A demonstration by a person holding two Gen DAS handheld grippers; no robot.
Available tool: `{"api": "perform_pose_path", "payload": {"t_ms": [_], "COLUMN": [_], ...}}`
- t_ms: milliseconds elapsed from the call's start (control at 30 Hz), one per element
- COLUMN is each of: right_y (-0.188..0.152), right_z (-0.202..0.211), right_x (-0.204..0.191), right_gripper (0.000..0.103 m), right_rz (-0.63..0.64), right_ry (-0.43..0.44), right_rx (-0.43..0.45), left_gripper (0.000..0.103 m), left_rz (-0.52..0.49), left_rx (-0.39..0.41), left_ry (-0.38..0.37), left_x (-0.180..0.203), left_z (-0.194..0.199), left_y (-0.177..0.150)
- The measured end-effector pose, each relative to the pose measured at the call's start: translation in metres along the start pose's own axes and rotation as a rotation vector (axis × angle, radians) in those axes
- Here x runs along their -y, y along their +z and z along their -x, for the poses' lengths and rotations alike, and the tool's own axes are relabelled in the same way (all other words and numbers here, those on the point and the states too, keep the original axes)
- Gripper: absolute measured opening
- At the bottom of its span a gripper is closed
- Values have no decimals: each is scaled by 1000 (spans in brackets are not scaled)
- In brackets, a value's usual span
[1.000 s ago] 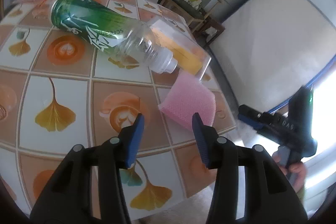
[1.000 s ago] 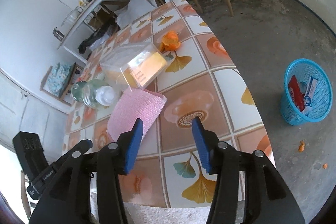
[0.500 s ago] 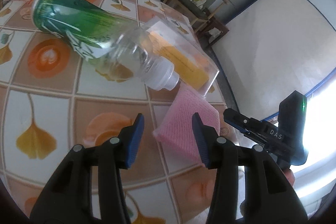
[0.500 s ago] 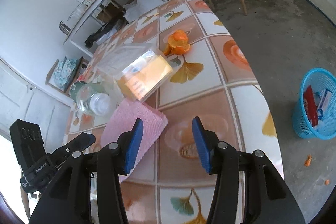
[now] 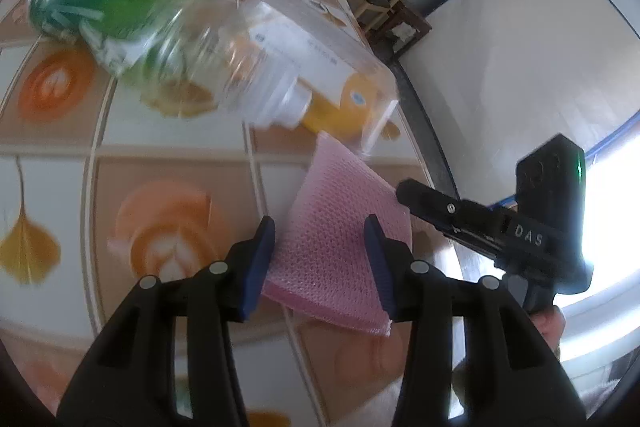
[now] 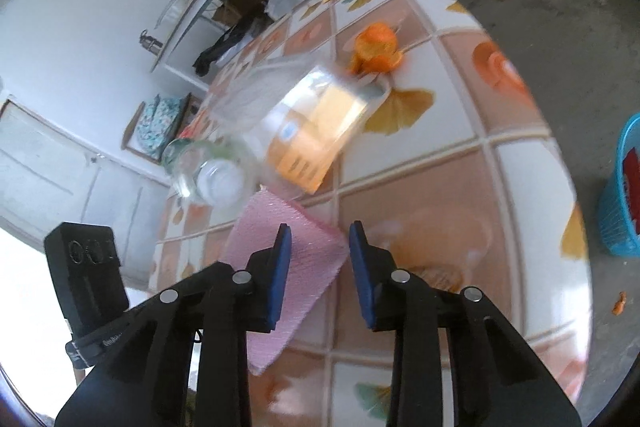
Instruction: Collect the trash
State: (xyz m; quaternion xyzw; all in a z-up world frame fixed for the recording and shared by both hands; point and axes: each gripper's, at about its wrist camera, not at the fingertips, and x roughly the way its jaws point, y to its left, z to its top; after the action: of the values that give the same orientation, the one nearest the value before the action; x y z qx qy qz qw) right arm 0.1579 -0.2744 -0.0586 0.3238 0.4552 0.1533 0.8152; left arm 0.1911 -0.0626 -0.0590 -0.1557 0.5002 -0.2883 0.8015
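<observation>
Right wrist view: right gripper [image 6: 318, 267] jaws, just narrowing, straddle the pink bubble-wrap sheet's [image 6: 280, 267] corner ungripped; left gripper [image 5: 320, 263] open. Flimsy sheet might slip, nudging the bottle [image 6: 208, 171] at ten o'clock.

Bottle [image 5: 160, 23] blurred; basket [image 6: 624, 187] edge-cropped

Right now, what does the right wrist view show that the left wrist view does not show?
Only the right wrist view shows the blue basket on the floor and the orange peel on the table.

Only the left wrist view shows the bottle's green label.

Both show the pink bubble wrap, the clear box and the plastic bottle.
</observation>
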Motion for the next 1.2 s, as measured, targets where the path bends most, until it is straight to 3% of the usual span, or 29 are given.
{"api": "perform_pose_path", "payload": {"t_ms": [433,500,633,867,1200], "right_y": [-28,-28,-26,-24,-42], "right_z": [-26,-26,-12,25,57], "right_x": [-55,-59,-55,-36,-22], "right_gripper": [31,31,47,64,76], "right_rz": [120,138,124,110,130], "right_ry": [46,20,1,-35,-103], "right_rx": [-63,-58,-13,53,82], "left_gripper": [45,51,61,82,85], "left_rz": [19,26,25,6,-59], "left_rx": [8,13,29,54,56], "left_ry": [56,66,81,112,182], "left_x": [-16,-20,-23,-15,8], "left_z": [55,61,71,76,71], "left_y": [-52,-57,-61,-60,-60]}}
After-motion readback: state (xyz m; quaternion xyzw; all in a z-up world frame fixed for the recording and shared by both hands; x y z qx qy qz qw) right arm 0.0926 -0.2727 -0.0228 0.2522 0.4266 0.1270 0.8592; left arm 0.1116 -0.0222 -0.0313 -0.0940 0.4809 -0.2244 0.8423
